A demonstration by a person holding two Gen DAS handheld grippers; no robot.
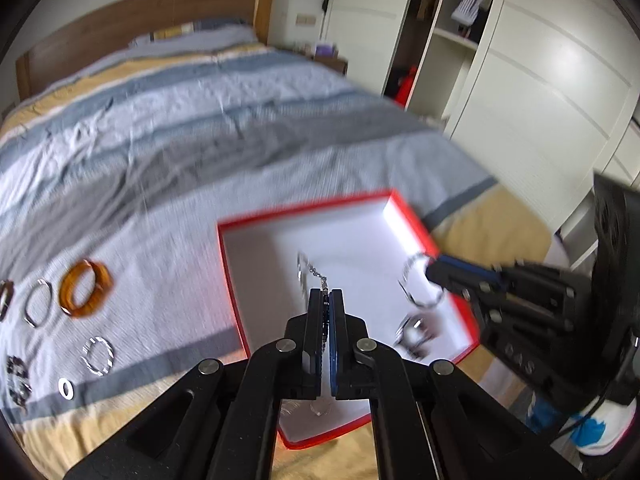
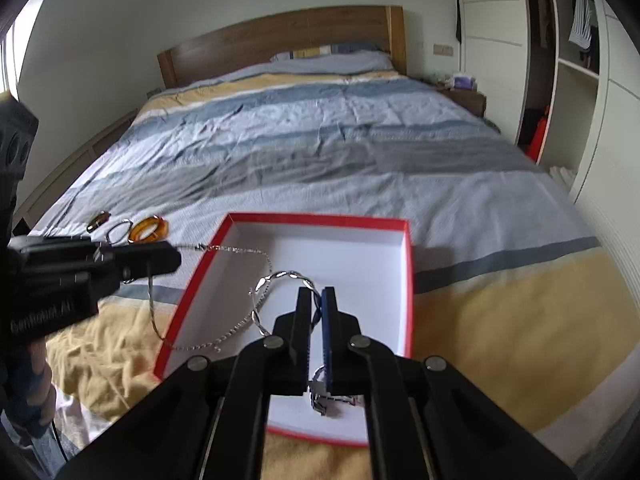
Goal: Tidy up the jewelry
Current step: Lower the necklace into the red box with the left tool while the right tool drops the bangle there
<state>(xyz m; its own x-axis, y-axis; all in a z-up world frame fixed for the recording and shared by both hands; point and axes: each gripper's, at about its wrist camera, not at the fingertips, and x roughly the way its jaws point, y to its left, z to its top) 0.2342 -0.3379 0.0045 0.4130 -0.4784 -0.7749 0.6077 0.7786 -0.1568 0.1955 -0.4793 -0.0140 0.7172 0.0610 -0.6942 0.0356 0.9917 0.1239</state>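
Observation:
A red box (image 1: pixel 304 210) with a white inside lies open on the bed; it also shows in the right wrist view (image 2: pixel 320 218). My left gripper (image 1: pixel 328 294) is shut on a thin silver chain necklace (image 1: pixel 306 270) that hangs over the box's left rim (image 2: pixel 208 247). My right gripper (image 2: pixel 317 294) is shut on a twisted silver bracelet (image 2: pixel 280 278) held above the box; in the left wrist view it is a blurred ring (image 1: pixel 420 282). Another silver piece (image 1: pixel 414 334) lies in the box.
On the bedspread left of the box lie an amber bangle (image 1: pixel 84 288), a silver bangle (image 1: pixel 38 302), a beaded silver bracelet (image 1: pixel 96 354), a small white ring (image 1: pixel 66 388) and a dark bracelet (image 1: pixel 18 378). A wardrobe (image 1: pixel 540 80) stands to the right.

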